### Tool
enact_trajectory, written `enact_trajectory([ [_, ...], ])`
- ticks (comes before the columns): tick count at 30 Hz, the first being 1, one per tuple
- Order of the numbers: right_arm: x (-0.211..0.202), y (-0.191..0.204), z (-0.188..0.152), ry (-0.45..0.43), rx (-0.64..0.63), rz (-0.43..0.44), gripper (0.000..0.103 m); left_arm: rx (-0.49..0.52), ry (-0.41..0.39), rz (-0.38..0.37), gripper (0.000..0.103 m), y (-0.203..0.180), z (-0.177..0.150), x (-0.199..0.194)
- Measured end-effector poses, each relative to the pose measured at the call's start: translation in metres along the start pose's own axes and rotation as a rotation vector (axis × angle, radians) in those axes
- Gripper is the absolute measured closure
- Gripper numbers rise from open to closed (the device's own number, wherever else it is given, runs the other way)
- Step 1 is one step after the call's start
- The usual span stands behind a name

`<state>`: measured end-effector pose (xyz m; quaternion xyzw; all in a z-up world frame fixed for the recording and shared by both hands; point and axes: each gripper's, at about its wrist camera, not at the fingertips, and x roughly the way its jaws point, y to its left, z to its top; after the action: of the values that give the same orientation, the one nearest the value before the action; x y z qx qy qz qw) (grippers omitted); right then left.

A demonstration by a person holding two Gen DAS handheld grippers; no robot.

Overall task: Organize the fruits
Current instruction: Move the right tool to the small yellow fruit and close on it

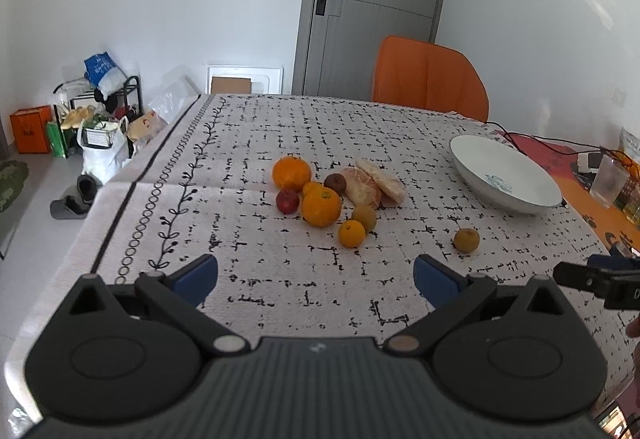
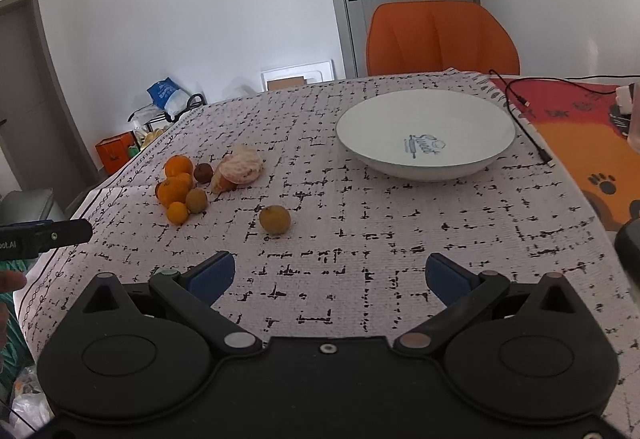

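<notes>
Left gripper (image 1: 316, 281) and right gripper (image 2: 330, 279) both hovering over the surface (image 2: 360, 239), jaws wide apart, gripping nothing. Fruit pile (image 1: 324, 195) sitting left of the empty white bowl (image 2: 426, 133); one yellowish fruit (image 2: 275, 219) lying apart, between them.

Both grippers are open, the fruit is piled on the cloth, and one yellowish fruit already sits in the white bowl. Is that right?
Not quite. The white bowl is empty in the right wrist view. The yellowish fruit lies on the cloth, apart from the pile. The left gripper and right gripper are open.
</notes>
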<state>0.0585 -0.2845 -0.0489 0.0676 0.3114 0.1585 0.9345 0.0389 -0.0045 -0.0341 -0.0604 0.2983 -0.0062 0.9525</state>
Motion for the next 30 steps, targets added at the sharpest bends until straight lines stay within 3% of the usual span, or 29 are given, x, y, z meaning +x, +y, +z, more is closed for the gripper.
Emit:
enact_trajectory([
  [11,0.026,0.005,0.004,-0.023,-0.025,0.017,0.001,-0.010,-0.016,-0.044,0.005,-0.005,0.003,0.029],
  [20,0.046,0.012,0.012,-0.018,-0.061,0.074,0.018,-0.020,-0.023,-0.032,0.011,-0.007,0.005,0.051],
  [30,0.065,0.018,0.017,0.005,-0.070,0.101,0.029,-0.028,0.007,-0.046,0.033,-0.007,0.008,0.076],
])
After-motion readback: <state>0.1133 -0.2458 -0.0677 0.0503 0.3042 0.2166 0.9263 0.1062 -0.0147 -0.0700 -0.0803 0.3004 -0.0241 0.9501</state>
